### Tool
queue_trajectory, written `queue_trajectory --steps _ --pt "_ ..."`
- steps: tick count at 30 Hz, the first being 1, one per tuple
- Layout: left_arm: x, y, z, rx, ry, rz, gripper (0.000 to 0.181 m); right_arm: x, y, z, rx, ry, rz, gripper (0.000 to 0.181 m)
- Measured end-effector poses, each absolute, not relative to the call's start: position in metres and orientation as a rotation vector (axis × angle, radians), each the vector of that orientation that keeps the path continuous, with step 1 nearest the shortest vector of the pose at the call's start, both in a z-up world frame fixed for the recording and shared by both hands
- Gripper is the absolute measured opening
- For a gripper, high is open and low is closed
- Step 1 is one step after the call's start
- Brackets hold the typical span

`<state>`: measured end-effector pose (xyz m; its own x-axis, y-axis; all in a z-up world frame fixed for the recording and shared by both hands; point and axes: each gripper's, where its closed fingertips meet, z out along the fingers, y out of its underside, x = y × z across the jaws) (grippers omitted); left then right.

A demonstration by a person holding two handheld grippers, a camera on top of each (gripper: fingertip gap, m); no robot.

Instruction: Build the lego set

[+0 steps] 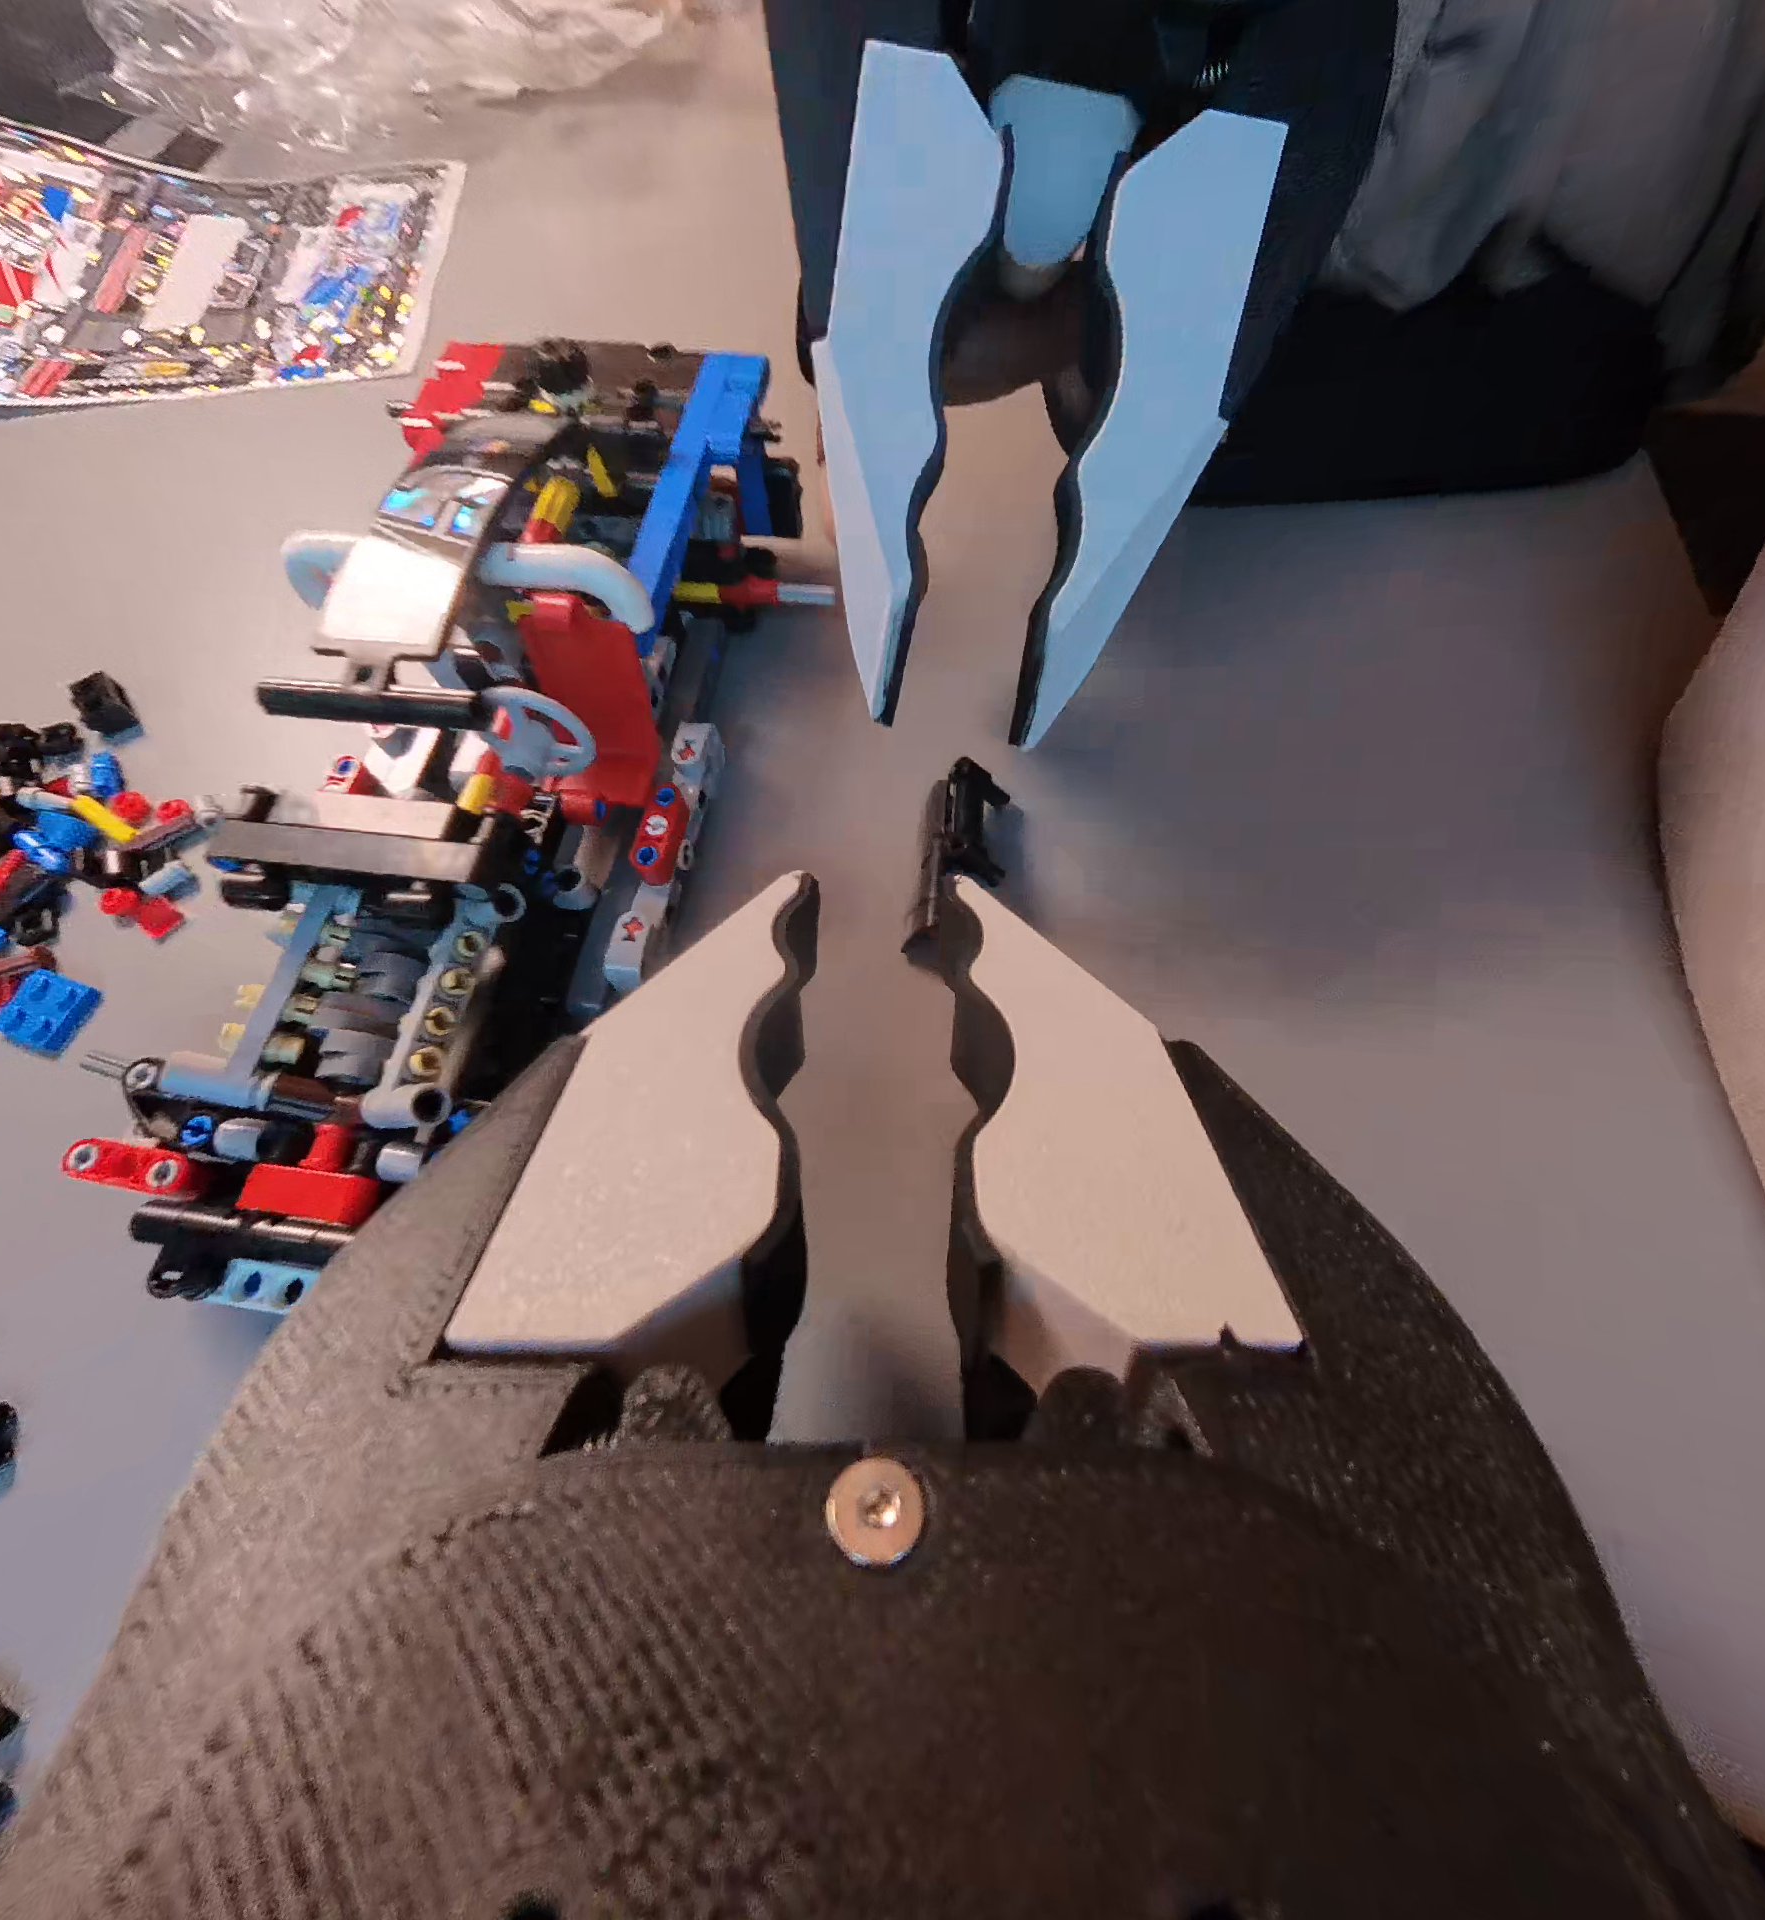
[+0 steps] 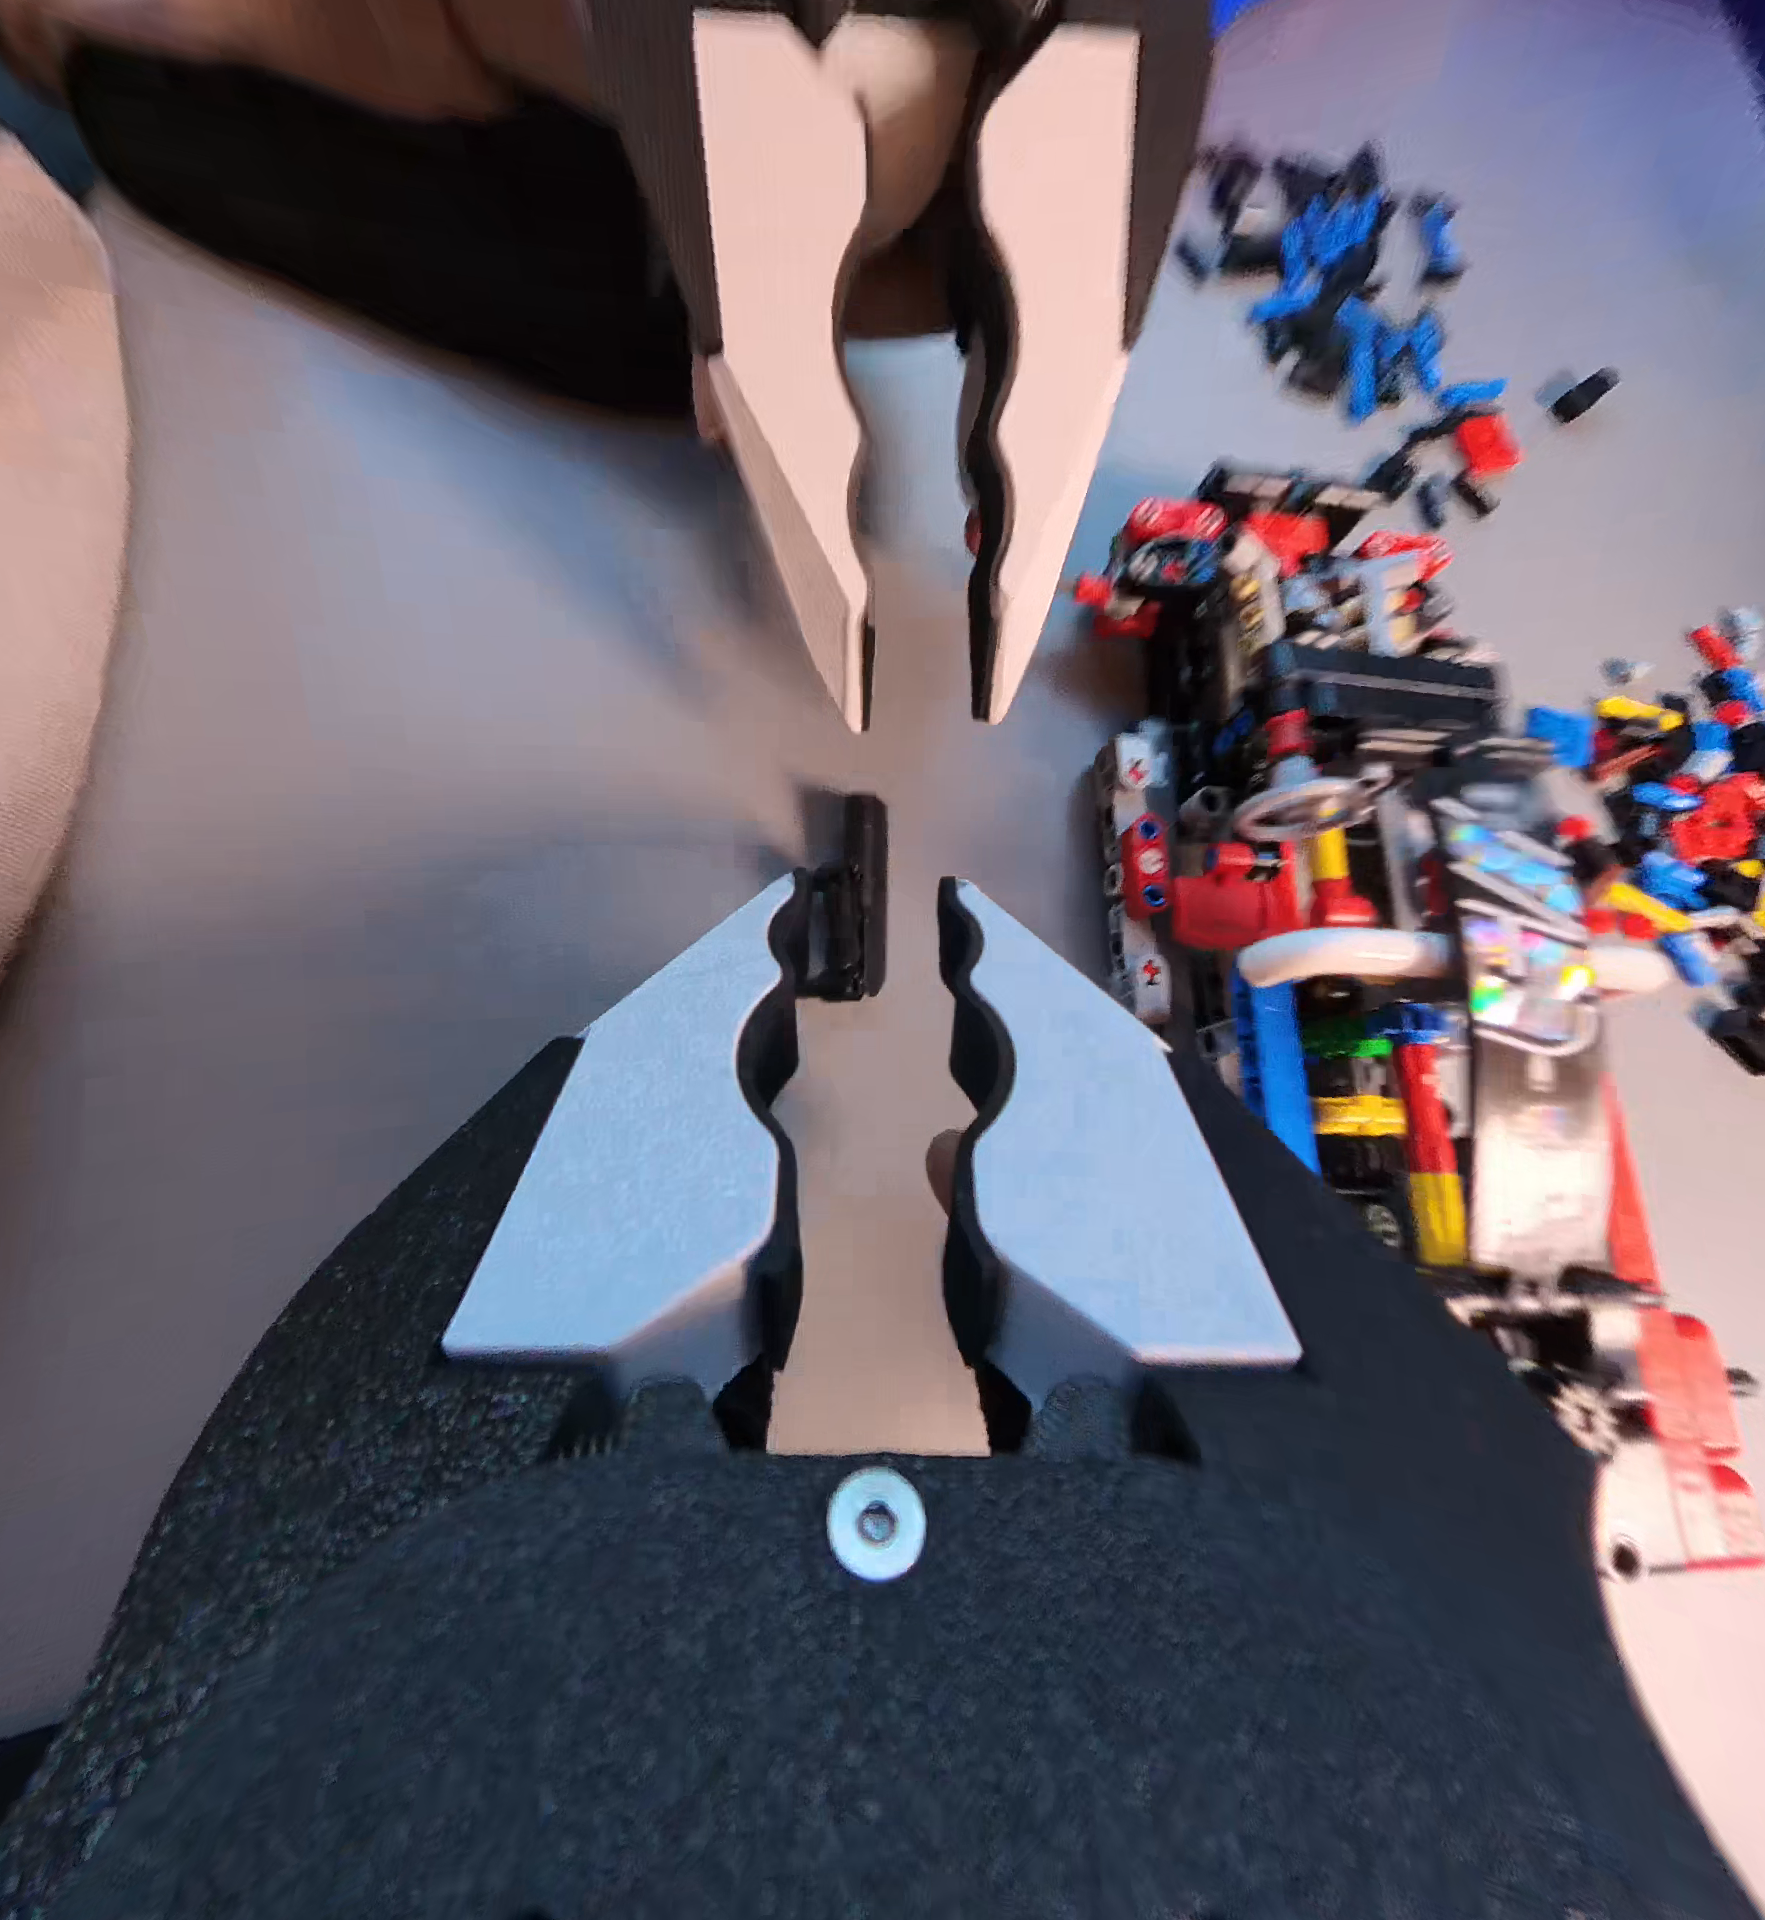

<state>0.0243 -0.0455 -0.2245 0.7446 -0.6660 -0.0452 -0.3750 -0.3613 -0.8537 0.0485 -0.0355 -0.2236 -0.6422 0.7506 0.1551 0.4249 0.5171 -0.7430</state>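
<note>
A small black lego piece (image 1: 951, 842) lies on the grey table (image 1: 1273, 831) between my two grippers, which face each other. My left gripper (image 1: 878, 894) is open, and the piece lies by its right fingertip. My right gripper (image 1: 956, 727) is open just beyond the piece. In the right wrist view the black piece (image 2: 852, 894) rests against the inner side of the right gripper's (image 2: 873, 888) left finger, not clamped. The left gripper (image 2: 919, 717) hangs open opposite. The part-built lego car (image 1: 504, 748) lies on the table beside them and also shows in the right wrist view (image 2: 1377, 935).
A pile of loose lego pieces (image 1: 16, 862) lies beyond the car, also seen in the right wrist view (image 2: 1709, 810), with blue pieces (image 2: 1356, 281) farther off. A colourful printed sheet (image 1: 171, 270) and a clear plastic bag (image 1: 338, 62) lie at the back. A beige cushion (image 1: 1751, 831) borders the table. My two grippers' fingertips are within a few centimetres of each other.
</note>
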Motion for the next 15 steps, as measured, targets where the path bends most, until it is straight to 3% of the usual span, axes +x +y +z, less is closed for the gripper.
queue_trajectory --steps 4,8,12,15 --pt "0.006 -0.036 -0.186 -1.836 0.580 -0.396 0.024 0.032 0.009 -0.154 -1.032 -1.889 1.129 0.024" --pt "-0.031 -0.027 -0.145 -1.658 0.321 -0.339 0.031 0.031 0.139 -0.127 -1.367 -1.459 0.905 0.017" --pt "-0.068 -0.029 -0.126 -1.567 0.140 -0.239 0.034 0.052 0.264 -0.170 -1.707 -1.333 0.581 0.033" --pt "-0.080 -0.030 -0.123 -1.550 0.101 -0.193 0.035 0.056 0.307 -0.222 -1.993 -1.409 0.528 0.069"
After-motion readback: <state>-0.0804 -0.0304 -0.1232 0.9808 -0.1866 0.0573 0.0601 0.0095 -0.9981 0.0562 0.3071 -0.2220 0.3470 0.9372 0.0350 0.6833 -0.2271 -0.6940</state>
